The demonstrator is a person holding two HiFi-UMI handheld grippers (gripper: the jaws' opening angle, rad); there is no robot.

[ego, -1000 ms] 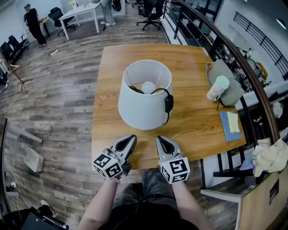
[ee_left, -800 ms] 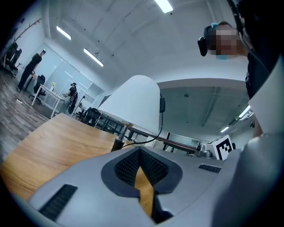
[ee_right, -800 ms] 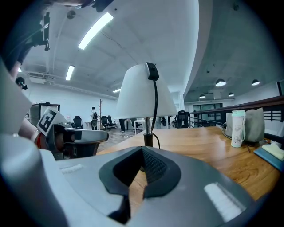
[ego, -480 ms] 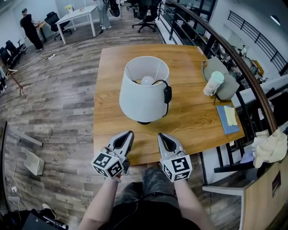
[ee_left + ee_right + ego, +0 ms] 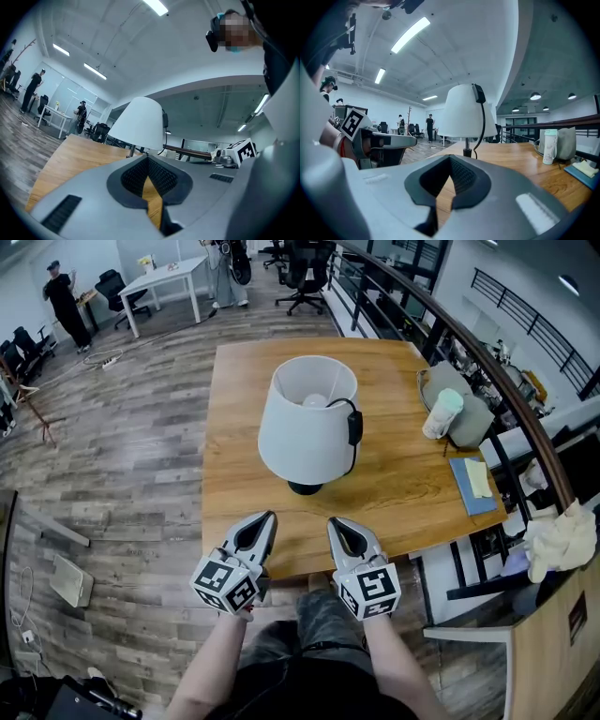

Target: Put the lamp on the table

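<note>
We hold the left gripper [image 5: 264, 521] and right gripper [image 5: 336, 526] side by side over the near edge of the table [image 5: 412, 493], both clenched on nothing. The lamp [image 5: 307, 427] stands upright straight ahead of the jaws, clear of them, with bare tabletop between. Only the head view looks into the open shade at the bulb [image 5: 317, 401], while ahead and right of the right jaws a lidded cup [image 5: 442, 414] stands against a grey bag [image 5: 473, 418] by the right edge.
</note>
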